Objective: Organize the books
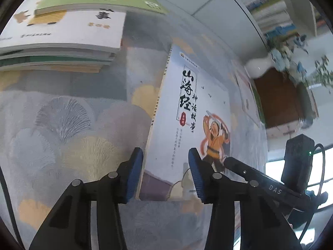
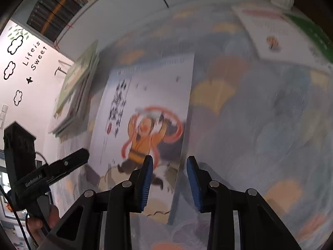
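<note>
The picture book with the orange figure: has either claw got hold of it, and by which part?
Neither. The left gripper straddles the book's left edge, the right gripper its right edge, pads apart.

Setting: reads as a home room or a child's reading corner, not a lab or workshop. Evidence noted from where I stand:
- Table covered by a soft patterned tablecloth (image 1: 68, 123), grey-blue and ochre fan-leaf motif.
- Illustrated children's storybook (image 1: 193, 125) lying flat on it; a stack of books (image 1: 62, 41) of similar kind near one edge, another white book (image 2: 276, 35) towards the far corner.
- Bookshelf (image 2: 60, 8) packed with spines along the wall.
- Wall decal (image 2: 34, 56) reading "Life is Sweet", with cloud and star outlines.
- White ceramic vase (image 1: 258, 66) with a pale flower arrangement.
</note>
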A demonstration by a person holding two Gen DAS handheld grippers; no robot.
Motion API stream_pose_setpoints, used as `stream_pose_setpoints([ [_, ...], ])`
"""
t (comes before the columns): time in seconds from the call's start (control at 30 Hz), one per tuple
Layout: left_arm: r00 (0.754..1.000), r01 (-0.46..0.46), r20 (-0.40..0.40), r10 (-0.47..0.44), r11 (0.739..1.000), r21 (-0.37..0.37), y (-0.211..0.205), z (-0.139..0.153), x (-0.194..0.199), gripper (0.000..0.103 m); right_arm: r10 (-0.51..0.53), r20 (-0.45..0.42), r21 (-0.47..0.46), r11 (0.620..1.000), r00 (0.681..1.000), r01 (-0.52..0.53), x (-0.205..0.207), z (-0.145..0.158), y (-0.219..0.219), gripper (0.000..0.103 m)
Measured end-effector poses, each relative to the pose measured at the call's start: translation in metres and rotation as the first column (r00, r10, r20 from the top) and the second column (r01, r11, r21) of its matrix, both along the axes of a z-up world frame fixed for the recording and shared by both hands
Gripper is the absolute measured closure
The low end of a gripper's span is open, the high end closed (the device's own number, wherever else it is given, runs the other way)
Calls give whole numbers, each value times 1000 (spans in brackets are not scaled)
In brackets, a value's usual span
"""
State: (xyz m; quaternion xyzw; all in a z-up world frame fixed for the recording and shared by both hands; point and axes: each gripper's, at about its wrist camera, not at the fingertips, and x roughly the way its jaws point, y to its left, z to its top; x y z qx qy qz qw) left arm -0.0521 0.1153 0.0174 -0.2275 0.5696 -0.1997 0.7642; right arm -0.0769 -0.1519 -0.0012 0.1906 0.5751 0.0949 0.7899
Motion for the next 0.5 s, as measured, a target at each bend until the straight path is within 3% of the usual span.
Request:
stream_pose_setpoints([
  [0.1, 1000, -22, -23, 20, 993, -116, 15, -2, 1, 62, -10, 18, -34, 999, 1000, 11, -6, -4, 1, 69],
  [0.17, 999, -27, -24, 22, 971, -238, 25, 4, 0, 62, -15, 27, -34, 999, 1000, 16, -6, -5, 0, 68],
  [0.3, 999, 49, 22, -44, 920, -388, 23, 20, 0, 61, -85, 9, 109, 991, 996, 84, -6, -13, -21, 68],
  [0.37, 998, 56, 28, -49, 925, -377, 17, 18, 1, 61, -115, -11, 186, 976, 993, 115, -7, -20, -32, 68],
  [0.43, 999, 40, 21, -35, 954, -297, 12, 7, 4, 62, -137, -31, 249, 958, 990, 140, -8, -25, -41, 68],
  [0.5, 999, 35, 0, -36, 966, -258, 6, -4, 7, 68, -155, -47, 293, 942, 987, 162, -12, -26, -50, 68],
])
